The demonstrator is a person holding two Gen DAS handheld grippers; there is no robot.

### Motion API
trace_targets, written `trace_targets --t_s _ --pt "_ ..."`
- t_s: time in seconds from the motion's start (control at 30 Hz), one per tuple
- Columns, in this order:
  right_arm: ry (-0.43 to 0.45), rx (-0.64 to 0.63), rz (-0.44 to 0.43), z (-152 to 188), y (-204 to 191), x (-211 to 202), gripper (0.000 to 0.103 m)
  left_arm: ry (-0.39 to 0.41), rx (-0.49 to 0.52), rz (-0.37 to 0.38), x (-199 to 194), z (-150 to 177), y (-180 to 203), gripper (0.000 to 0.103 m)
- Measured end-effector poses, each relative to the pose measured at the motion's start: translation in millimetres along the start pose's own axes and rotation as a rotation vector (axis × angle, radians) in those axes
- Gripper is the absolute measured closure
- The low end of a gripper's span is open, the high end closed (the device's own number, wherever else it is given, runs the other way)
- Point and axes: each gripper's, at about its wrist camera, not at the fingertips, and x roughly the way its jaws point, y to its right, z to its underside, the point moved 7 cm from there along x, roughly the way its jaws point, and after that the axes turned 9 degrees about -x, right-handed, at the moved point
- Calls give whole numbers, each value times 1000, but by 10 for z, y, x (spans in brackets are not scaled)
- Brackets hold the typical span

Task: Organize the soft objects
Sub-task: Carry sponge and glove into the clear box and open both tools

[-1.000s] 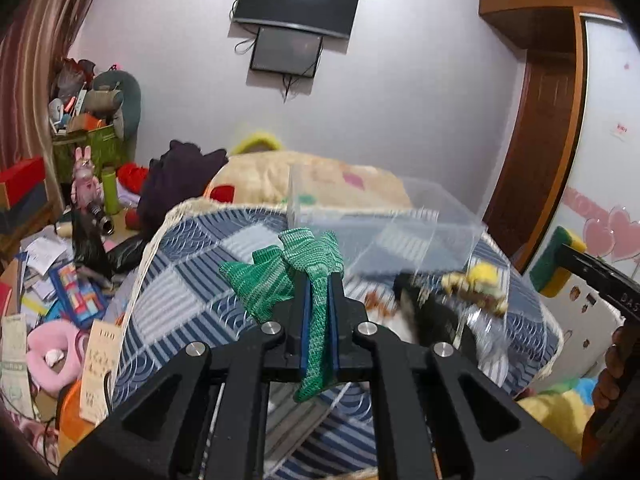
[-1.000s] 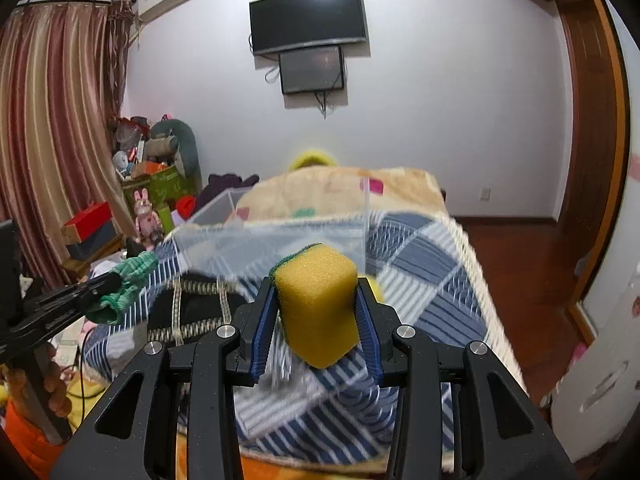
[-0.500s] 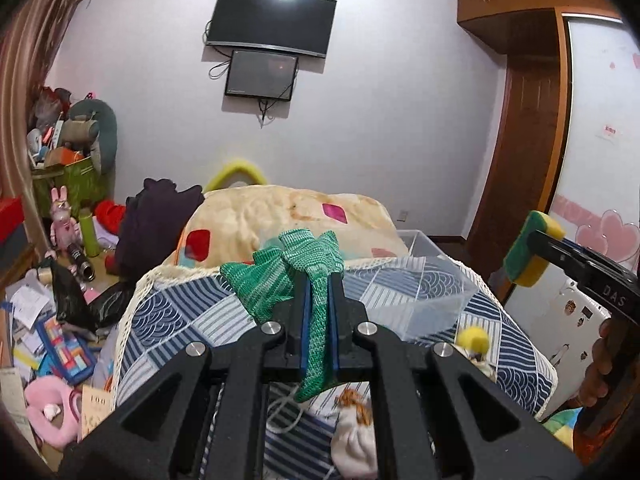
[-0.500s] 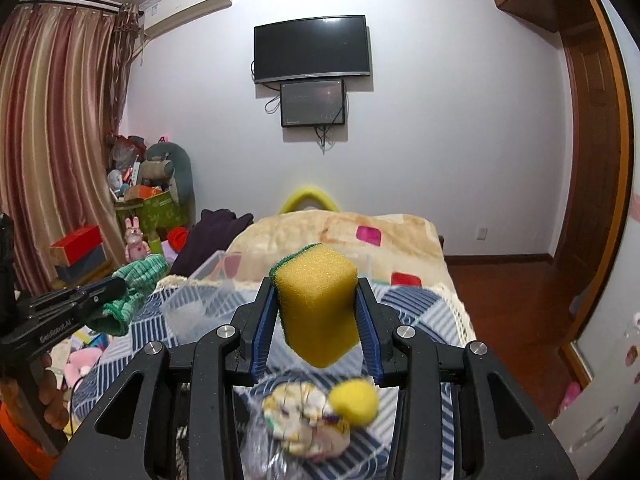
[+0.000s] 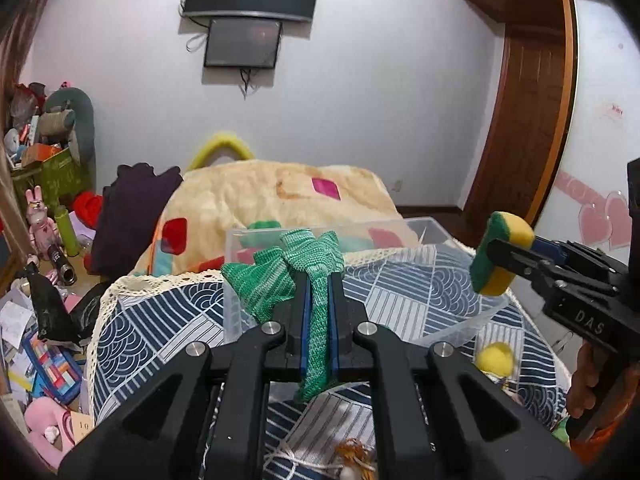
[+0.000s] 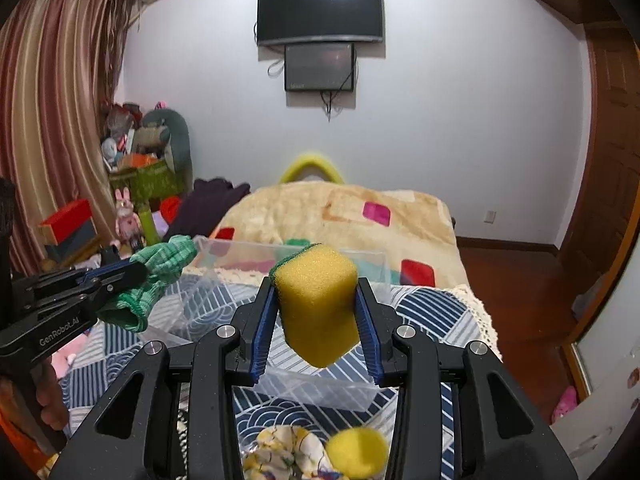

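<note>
On our left gripper [image 6: 132, 272] we read "GenRobot.AI"; on our right gripper [image 5: 494, 258], "DAS". Our left fingers [image 5: 298, 312] are clamped on a green knit cloth [image 5: 316, 304], which stands up between them and spills out above. Our right fingers [image 6: 264, 320] squeeze a yellow sponge [image 6: 316, 304] from both sides, its green face away from us. Both hang over a clear bin [image 6: 320, 392] on the quilt [image 5: 160, 320]. Below, a yellow pompom [image 6: 356, 452] blurs, cut off.

The green knit cloth [image 5: 316, 300] vanishes between the left gripper's [image 5: 318, 308] pads, its middle hidden. The clear plastic bin's [image 6: 320, 394] floor sits behind the yellow sponge [image 6: 318, 304]. A floral fabric piece [image 6: 288, 456] and blurred yellow pom-pom [image 6: 356, 454] are cut by the bottom edge.
</note>
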Motion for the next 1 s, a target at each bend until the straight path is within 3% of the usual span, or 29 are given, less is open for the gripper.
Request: trace_targets --t_s 0.23,0.47,0.73,0.83,0.9,1.0 --pt "-114 -22 -29 162 -42 346 68 -93 25 -22 363 103 -37 96" --pt "-207 -36 -52 302 -37 524 68 -125 15 -25 504 164 -35 94" --pt "-233 -36 -65 309 -21 520 65 -134 5 -16 428 189 -40 68" --pt "-221 -33 -68 273 -15 470 58 -117 15 -10 314 179 -1 58" --pt "-201 -37 -58 235 0 409 48 -99 21 -6 216 152 36 50" --pt "-162 -38 -42 159 20 284 44 -68 17 1 43 109 74 37"
